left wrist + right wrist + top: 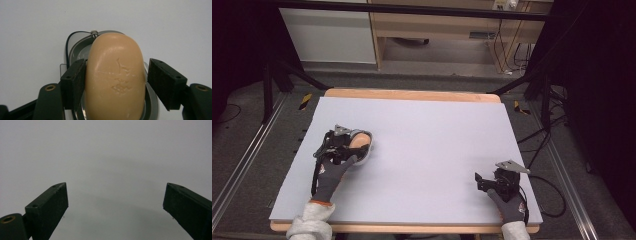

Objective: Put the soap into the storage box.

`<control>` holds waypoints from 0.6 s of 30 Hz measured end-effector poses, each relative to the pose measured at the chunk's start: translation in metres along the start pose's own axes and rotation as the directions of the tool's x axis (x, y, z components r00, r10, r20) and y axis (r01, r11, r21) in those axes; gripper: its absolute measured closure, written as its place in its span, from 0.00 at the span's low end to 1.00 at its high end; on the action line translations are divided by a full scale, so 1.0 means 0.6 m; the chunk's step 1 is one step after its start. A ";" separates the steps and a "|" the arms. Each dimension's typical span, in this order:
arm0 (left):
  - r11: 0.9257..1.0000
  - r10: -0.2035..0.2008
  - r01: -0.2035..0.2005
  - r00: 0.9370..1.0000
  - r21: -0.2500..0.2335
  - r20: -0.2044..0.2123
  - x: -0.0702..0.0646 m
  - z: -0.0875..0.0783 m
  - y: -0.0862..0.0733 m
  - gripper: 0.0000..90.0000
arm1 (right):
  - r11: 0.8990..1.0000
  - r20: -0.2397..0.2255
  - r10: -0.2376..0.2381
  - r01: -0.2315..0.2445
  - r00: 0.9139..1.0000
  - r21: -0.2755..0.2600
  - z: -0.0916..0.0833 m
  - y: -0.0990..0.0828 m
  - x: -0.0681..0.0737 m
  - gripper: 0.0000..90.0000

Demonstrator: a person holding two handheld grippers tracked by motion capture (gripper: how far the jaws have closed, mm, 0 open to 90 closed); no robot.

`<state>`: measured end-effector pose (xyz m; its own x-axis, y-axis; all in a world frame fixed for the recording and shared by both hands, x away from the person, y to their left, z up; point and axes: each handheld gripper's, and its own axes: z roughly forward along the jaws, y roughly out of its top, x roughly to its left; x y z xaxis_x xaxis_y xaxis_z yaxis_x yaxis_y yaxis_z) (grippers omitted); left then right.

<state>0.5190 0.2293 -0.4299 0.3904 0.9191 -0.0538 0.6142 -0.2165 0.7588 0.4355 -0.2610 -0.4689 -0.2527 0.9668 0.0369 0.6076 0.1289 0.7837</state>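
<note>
A tan oval soap bar lies in a shallow grey soap dish on the pale table mat, at the left of the high view. My left gripper straddles the bar. Its left pad touches the soap, while the right pad stands a little off it, so the jaws are open. A thin dark wire loops from the dish's far rim. At the near right of the mat my right gripper is open, with bare mat between its pads.
The pale mat covers a wooden table with edges showing front and back. Beyond it are floor rails, stand legs, cables at the right and a cabinet at the back. Gloved hands and white sleeves come in from the near edge.
</note>
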 end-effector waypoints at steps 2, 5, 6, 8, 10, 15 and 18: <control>1.000 0.006 -0.006 1.000 -0.005 0.002 -0.002 -0.002 0.001 0.35 | 1.000 0.000 -0.001 0.001 1.000 -0.001 0.000 0.000 0.000 0.07; 1.000 0.010 -0.010 1.000 -0.013 -0.002 -0.004 -0.003 0.001 0.35 | 1.000 0.000 -0.001 0.001 1.000 -0.001 0.000 0.000 0.000 0.07; 1.000 0.010 -0.010 1.000 -0.015 -0.004 -0.004 -0.003 0.001 0.35 | 1.000 0.000 0.000 0.000 1.000 -0.001 0.000 0.000 0.000 0.07; 1.000 0.013 -0.013 1.000 -0.023 -0.009 -0.004 -0.005 0.002 0.36 | 1.000 0.000 -0.001 0.001 1.000 -0.001 -0.001 0.000 -0.001 0.07; 0.999 0.014 -0.015 1.000 -0.033 -0.017 -0.005 -0.007 0.003 0.36 | 1.000 0.000 -0.001 0.001 1.000 -0.001 -0.001 0.000 -0.001 0.07; 0.999 0.032 -0.033 0.999 -0.029 -0.015 -0.010 -0.009 0.004 0.36 | 1.000 0.000 0.000 0.000 1.000 0.000 0.000 0.000 0.000 0.07; 0.999 0.028 -0.028 1.000 -0.032 -0.011 -0.010 -0.010 0.004 0.36 | 1.000 0.000 -0.003 0.003 1.000 -0.001 -0.001 0.000 -0.001 0.07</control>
<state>0.5139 0.2252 -0.4235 0.4001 0.9161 -0.0254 0.5805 -0.2319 0.7806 0.4353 -0.2616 -0.4687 -0.2549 0.9664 0.0342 0.6062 0.1321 0.7843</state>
